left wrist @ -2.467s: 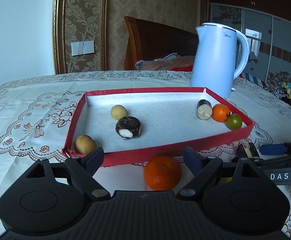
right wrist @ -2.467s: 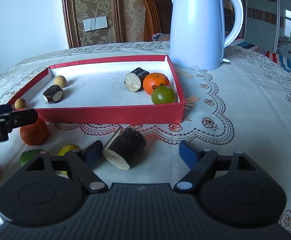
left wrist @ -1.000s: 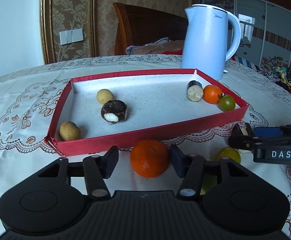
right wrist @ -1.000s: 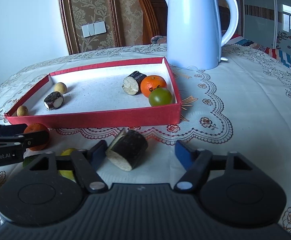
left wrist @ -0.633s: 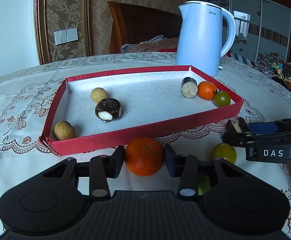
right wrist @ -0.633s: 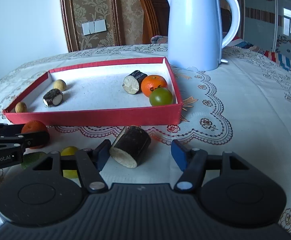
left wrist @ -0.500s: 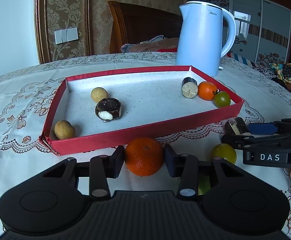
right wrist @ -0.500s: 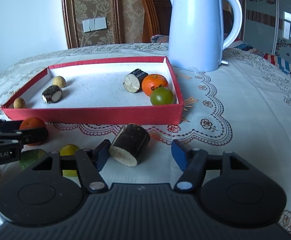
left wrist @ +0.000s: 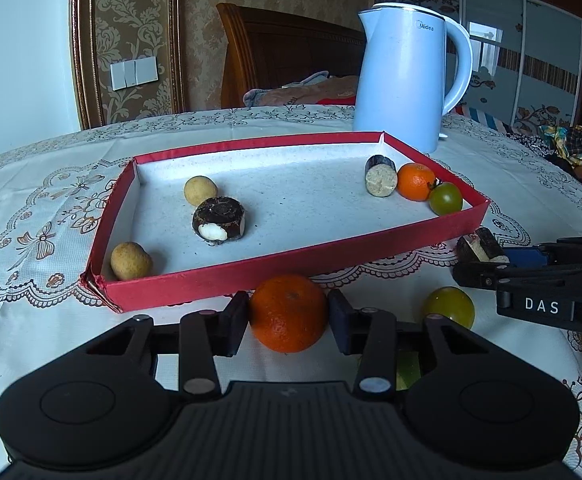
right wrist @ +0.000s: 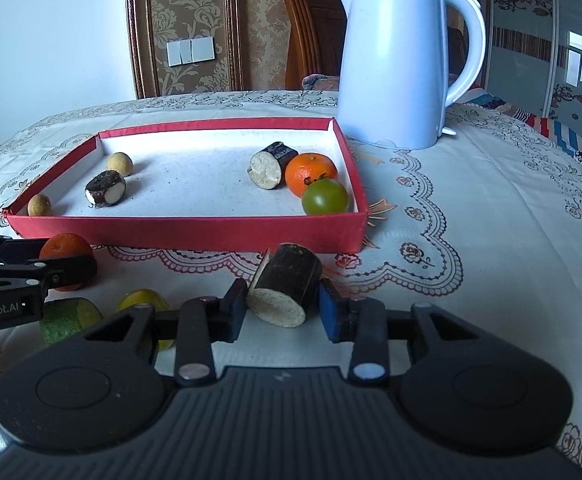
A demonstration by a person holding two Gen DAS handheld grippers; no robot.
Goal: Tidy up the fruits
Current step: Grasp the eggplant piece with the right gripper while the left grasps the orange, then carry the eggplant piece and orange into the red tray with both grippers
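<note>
Landmark: red tray on the desk, which has a lace cloth.
Left gripper: just in front of the tray's near wall; jaws narrowed onto an orange, both pads touching its sides.
Right gripper: in front of the tray's right near corner; jaws closing on a dark cane piece with a pale cut end, pads against its sides.
In the tray, left end: two small tan fruits, a dark cane chunk between them.
In the tray, right end: a cane piece, a small orange and a green fruit, close together.
In front of the tray, between the grippers: a yellow-green fruit and a cut green piece.
Behind the tray's right far corner: a pale blue kettle.
</note>
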